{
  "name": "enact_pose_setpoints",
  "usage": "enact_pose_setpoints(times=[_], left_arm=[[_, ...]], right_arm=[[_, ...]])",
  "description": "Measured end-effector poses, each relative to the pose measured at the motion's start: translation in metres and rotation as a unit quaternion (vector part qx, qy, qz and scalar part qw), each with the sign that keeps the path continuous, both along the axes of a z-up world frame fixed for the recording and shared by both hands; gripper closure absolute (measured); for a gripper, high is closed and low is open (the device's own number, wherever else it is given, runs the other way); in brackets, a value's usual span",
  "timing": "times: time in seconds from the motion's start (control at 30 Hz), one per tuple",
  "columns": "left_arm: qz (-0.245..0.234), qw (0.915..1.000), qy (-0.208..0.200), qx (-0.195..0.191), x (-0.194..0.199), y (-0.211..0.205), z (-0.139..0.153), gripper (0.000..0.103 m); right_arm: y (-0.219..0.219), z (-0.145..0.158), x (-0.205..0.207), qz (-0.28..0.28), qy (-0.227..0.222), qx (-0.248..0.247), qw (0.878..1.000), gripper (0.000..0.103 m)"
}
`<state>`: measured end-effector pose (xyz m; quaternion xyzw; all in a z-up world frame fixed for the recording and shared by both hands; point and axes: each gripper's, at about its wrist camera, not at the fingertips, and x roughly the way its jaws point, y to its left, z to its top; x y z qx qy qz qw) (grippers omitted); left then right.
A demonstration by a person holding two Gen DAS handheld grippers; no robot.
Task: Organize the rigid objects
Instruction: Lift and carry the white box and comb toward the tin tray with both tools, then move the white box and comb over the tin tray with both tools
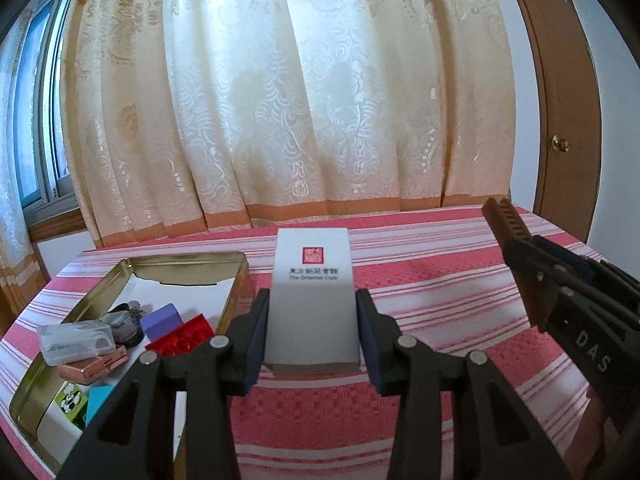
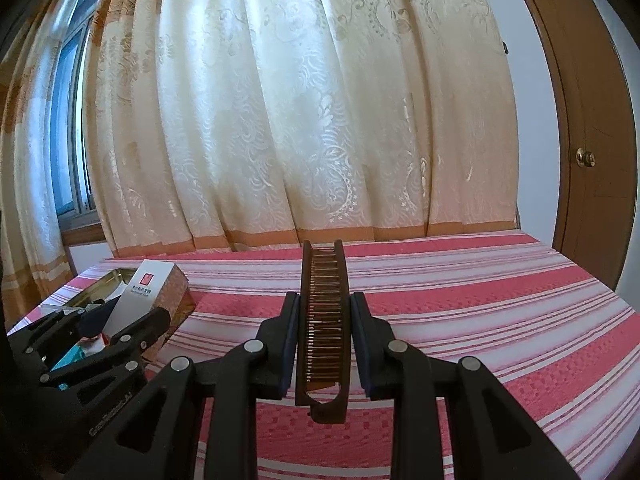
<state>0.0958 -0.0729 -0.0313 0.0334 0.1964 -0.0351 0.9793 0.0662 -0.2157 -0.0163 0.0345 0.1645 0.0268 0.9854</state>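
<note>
Tin (image 1: 236,276) holds red brick (image 1: 180,338), purple block (image 1: 162,320), clear case (image 1: 76,340).

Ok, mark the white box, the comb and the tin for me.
white box (image 1: 313,300): left wrist view, middle of its top face.
comb (image 2: 325,312): right wrist view, on its teeth between the spines.
tin (image 1: 236,292): left wrist view, on its gold right wall.

pink striped bed cover (image 1: 440,312), open gold tin (image 1: 52,368) resting on it
</note>
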Motion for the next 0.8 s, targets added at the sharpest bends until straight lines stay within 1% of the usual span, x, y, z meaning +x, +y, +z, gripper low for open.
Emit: enact_pose_setpoints(times=[0.27, 0.47, 0.8], left_arm=[[-0.002, 1.0, -0.003, -0.009, -0.008, 0.005, 0.001, 0.062], [0.0, 0.9998, -0.015, -0.009, -0.021, 0.008, 0.002, 0.062], [0.012, 0.9992, -0.035, -0.017, -0.036, 0.021, 0.004, 0.062]], right_arm=[[0.0, 0.0, -0.006, 0.011, -0.007, 0.019, 1.0, 0.075], [0.002, -0.001, -0.008, 0.021, -0.005, 0.032, 0.999, 0.075], [0.014, 0.001, -0.016, 0.031, -0.019, 0.027, 0.999, 0.075]])
